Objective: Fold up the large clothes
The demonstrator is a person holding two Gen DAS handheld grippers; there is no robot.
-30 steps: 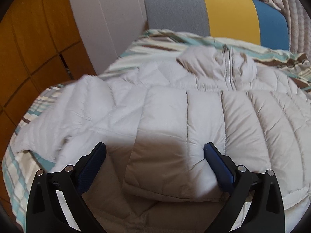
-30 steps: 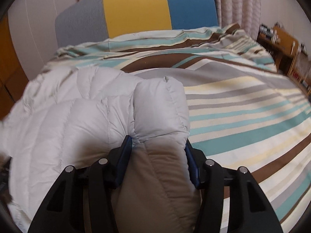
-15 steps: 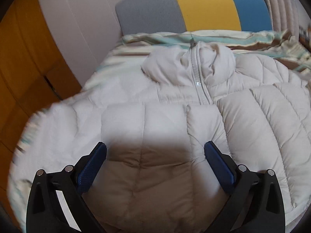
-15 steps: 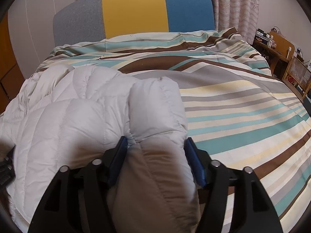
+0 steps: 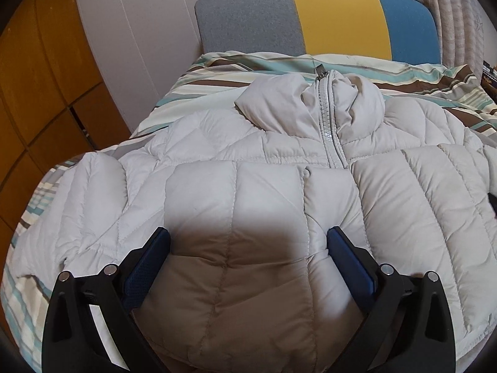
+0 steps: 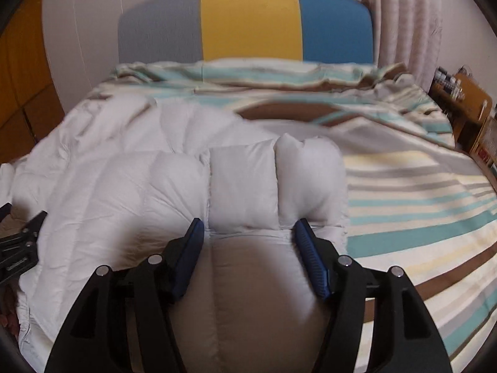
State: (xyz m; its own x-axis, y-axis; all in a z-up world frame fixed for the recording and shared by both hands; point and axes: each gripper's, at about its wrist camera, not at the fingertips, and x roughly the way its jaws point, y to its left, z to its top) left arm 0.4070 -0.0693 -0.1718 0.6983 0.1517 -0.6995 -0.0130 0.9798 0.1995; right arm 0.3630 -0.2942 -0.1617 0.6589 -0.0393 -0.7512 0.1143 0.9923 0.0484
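You have one white puffer jacket (image 5: pixel 279 186) lying front-up on the striped bedspread (image 6: pixel 419 217), collar toward the grey-yellow-blue headboard (image 5: pixel 326 21). Your left gripper (image 5: pixel 248 242) stands spread wide around a folded sleeve; your right gripper (image 6: pixel 248 233) pinches a puffy sleeve fold.

soft indoor light | rt view blurred | fisheye edges bent, dark corners
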